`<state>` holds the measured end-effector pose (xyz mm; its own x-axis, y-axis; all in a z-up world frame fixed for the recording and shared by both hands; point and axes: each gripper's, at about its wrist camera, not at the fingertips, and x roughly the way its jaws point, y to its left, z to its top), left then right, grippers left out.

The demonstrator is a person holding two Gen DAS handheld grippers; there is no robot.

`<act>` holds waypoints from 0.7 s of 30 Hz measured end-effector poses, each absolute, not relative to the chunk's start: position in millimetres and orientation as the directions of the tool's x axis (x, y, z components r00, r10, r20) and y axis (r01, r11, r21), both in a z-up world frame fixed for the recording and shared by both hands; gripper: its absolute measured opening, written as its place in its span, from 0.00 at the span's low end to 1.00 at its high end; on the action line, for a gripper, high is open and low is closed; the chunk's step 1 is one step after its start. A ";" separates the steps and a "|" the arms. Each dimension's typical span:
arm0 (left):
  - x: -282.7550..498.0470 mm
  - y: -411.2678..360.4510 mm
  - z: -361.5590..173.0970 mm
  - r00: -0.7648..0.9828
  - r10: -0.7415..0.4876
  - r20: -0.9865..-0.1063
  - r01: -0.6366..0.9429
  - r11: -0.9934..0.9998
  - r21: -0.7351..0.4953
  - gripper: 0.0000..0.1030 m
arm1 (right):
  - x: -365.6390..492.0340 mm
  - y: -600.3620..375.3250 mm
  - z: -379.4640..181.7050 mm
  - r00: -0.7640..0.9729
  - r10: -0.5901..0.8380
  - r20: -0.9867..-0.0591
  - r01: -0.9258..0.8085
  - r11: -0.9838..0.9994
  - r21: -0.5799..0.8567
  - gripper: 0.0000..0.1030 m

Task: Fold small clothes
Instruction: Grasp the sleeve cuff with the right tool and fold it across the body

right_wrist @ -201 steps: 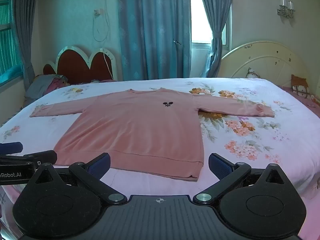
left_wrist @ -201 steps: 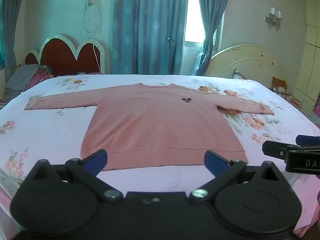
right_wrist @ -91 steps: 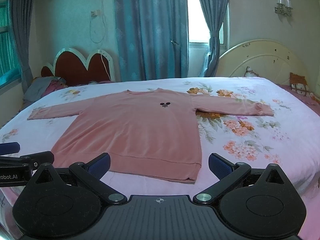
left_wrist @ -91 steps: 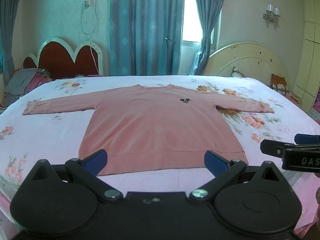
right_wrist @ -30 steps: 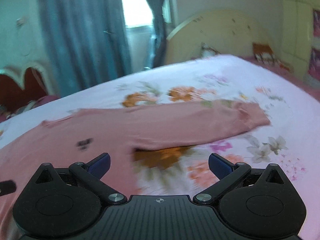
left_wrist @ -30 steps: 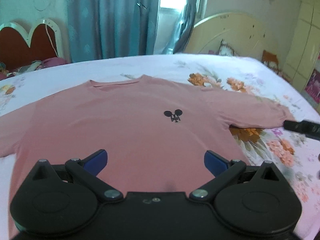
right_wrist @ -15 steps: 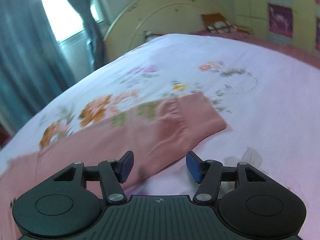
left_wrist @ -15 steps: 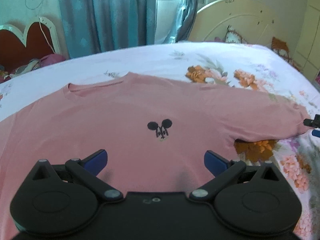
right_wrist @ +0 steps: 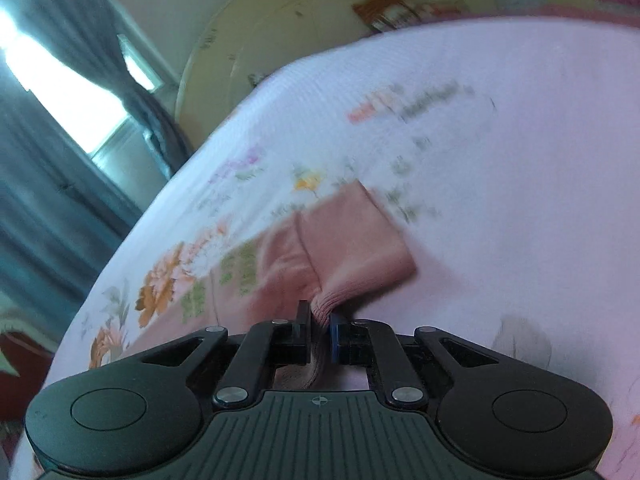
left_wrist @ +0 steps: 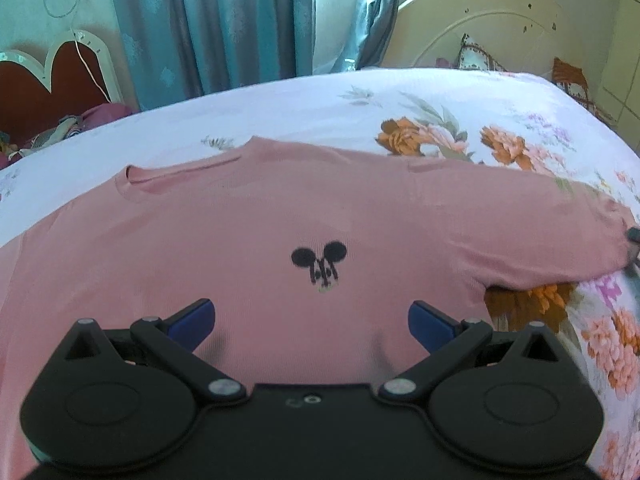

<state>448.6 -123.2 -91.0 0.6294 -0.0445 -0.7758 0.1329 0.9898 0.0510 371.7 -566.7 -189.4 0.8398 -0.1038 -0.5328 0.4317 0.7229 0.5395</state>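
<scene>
While the pink sweater (left_wrist: 248, 248) is spread flat on the flowered bed sheet (left_wrist: 304, 112), front up with a small black mouse-head print (left_wrist: 319, 263) on the chest, the left gripper (left_wrist: 311, 320) is held over its lower chest with the jaws wide apart and nothing between them. At the sweater's outstretched sleeve, the ribbed cuff (right_wrist: 352, 248) is pinched in the right gripper (right_wrist: 320, 334), whose jaws have just been closing and are now drawn nearly together on the bunched fabric. Blue curtains (left_wrist: 224, 24) are seen behind the bed.
</scene>
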 end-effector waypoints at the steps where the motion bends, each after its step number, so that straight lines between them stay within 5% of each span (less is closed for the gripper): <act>1: 449.3 -122.2 -90.9 0.634 -0.045 -0.772 0.132 0.990 0.051 1.00 | 369.2 -559.9 -178.4 0.860 -0.129 -0.494 0.393 0.784 0.480 0.07; 2: 449.8 -120.5 -91.5 0.635 -0.042 -0.771 0.131 0.990 0.053 1.00 | 370.6 -554.3 -174.0 0.867 -0.146 -0.477 0.368 0.833 0.414 0.07; 4: 450.0 -113.7 -93.8 0.633 -0.033 -0.774 0.122 0.991 0.058 1.00 | 393.2 -568.4 -194.8 0.750 -0.168 -0.640 0.479 0.806 0.348 0.07; 5: 449.4 -108.9 -94.5 0.632 -0.028 -0.774 0.116 0.991 0.059 1.00 | 391.4 -578.4 -197.5 0.766 -0.151 -0.625 0.495 0.758 0.425 0.07; 9: 442.1 -77.2 -94.8 0.639 0.019 -0.769 0.046 0.997 0.063 1.00 | 401.9 -553.4 -175.6 0.775 -0.180 -0.606 0.470 0.805 0.362 0.07; 21: 422.1 51.4 -100.8 0.646 0.027 -0.763 -0.061 0.998 -0.016 0.96 | 440.3 -328.2 -109.9 0.849 0.093 -0.520 0.030 0.974 0.222 0.07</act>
<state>422.1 51.4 -100.8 0.6461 0.0272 -0.7628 -0.0606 0.9980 -0.0157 440.3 -328.2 -109.9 0.8488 0.0930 -0.5204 0.0296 0.9745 0.2225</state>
